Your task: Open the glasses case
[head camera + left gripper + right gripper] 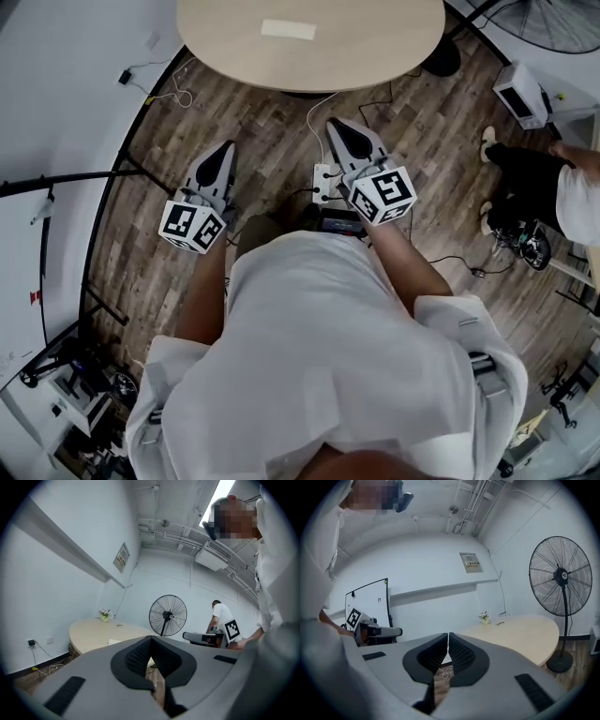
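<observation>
— How are my grippers set?
— Your left gripper (223,152) and right gripper (342,129) hang over the wooden floor (272,122), jaws pressed together on nothing.
— And the case?
— A pale flat rectangle (288,29) lies on the round table (375,47), well ahead of both; I cannot tell whether it is the case.

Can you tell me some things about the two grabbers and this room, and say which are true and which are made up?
1. The left gripper and the right gripper are both shut, with nothing between their jaws. True.
2. The right gripper touches the table. False: it is held over the wooden floor, short of the table.
3. A fan stands beside the table. True.
4. The white flat thing lies on the floor. False: it lies on the table.
</observation>
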{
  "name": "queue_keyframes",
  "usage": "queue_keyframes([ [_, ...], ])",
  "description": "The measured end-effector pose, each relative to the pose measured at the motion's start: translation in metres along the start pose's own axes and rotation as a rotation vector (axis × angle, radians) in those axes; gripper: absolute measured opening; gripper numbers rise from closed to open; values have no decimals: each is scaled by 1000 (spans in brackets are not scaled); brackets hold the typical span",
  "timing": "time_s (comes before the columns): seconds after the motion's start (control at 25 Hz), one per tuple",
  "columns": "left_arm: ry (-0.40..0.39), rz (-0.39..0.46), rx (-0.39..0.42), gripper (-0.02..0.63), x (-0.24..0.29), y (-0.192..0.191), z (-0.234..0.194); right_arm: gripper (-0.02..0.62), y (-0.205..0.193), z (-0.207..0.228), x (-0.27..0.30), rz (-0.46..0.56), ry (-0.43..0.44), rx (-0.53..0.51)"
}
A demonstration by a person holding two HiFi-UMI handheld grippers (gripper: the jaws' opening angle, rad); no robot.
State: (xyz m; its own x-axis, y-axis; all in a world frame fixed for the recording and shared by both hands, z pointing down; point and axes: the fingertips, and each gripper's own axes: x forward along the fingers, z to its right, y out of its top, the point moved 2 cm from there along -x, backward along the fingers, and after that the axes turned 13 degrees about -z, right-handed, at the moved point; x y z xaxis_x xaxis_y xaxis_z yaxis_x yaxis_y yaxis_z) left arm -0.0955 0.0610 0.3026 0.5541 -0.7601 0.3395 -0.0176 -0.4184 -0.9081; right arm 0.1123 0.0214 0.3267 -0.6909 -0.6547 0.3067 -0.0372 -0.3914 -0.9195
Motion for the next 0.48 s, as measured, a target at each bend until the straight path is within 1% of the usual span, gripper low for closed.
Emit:
queue_keyframes([
  [0.08, -12, -2, 10, 8, 10, 6, -1, 26, 3, 9, 0, 4, -15, 0],
  [0.2, -28, -6, 3, 8, 21, 14, -8, 26, 5, 21, -1, 16, -47, 16],
  [0.28, -57, -6, 11, 8, 33, 20, -15, 26, 9, 29, -2, 33, -83, 19],
  [0.48, -122, -2, 30, 8, 58, 28, -53, 26, 12, 39, 14, 54, -180, 33],
])
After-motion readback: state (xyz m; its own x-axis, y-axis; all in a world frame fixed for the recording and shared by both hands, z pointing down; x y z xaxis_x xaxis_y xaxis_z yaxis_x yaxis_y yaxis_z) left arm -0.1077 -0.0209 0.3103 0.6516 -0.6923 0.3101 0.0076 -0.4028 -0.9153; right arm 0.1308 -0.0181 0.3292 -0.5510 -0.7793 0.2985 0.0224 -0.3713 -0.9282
